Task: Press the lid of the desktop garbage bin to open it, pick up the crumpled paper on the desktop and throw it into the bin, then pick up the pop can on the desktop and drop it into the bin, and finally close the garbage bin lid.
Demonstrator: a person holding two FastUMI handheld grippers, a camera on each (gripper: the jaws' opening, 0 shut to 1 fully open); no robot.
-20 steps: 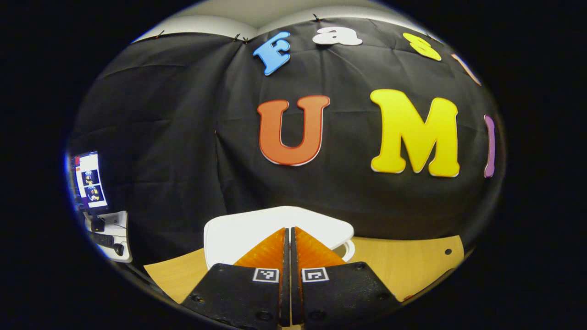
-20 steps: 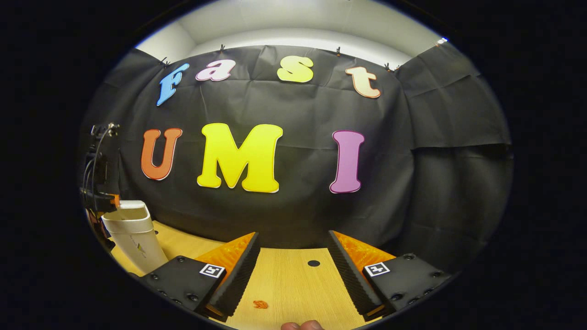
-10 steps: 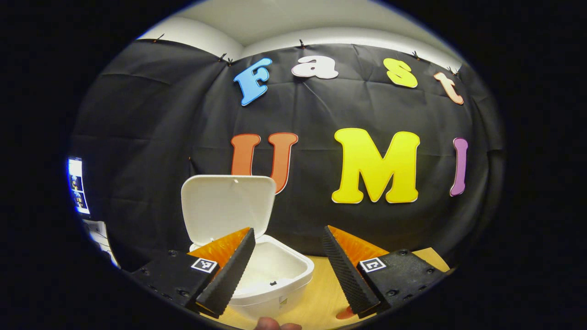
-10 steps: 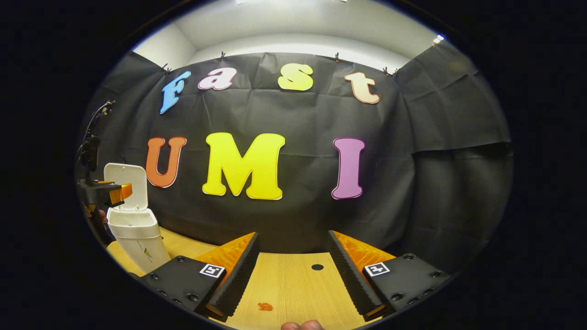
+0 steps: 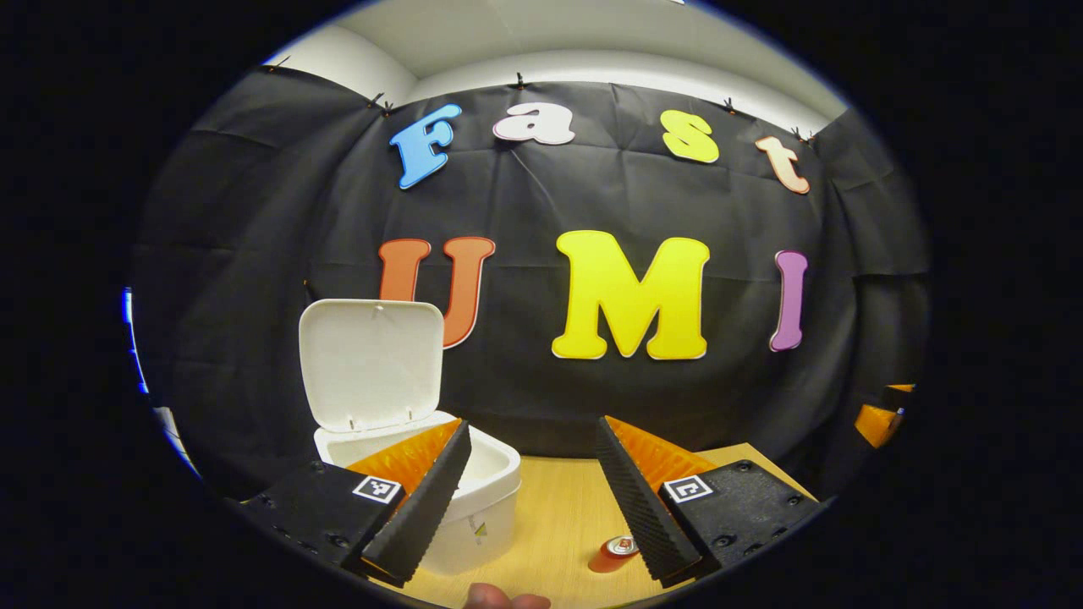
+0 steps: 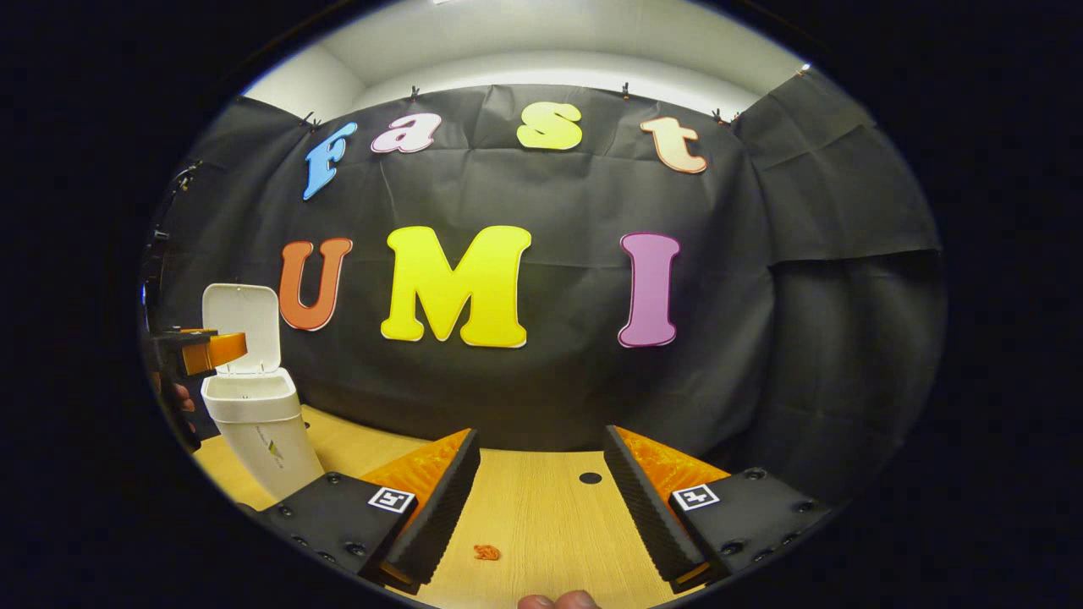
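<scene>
I find the bin [image 5: 440, 491] at far left with its lid [image 5: 371, 364] up, both grippers (left [image 5: 531, 495], right [image 6: 541, 495]) gaping empty, pop can [image 5: 613, 554] near; finding the paper comes next.

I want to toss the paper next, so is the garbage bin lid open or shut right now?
Open. The lid stands upright behind the bin, whose mouth is uncovered; the right gripper view shows the same.

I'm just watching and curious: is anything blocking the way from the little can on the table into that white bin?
Nothing visible does. The white plastic bin stands with its hinged lid swung upright, so its mouth is open. The small red pop can stands on bare light wooden tabletop beside the bin. The left gripper hangs open above them.
</scene>
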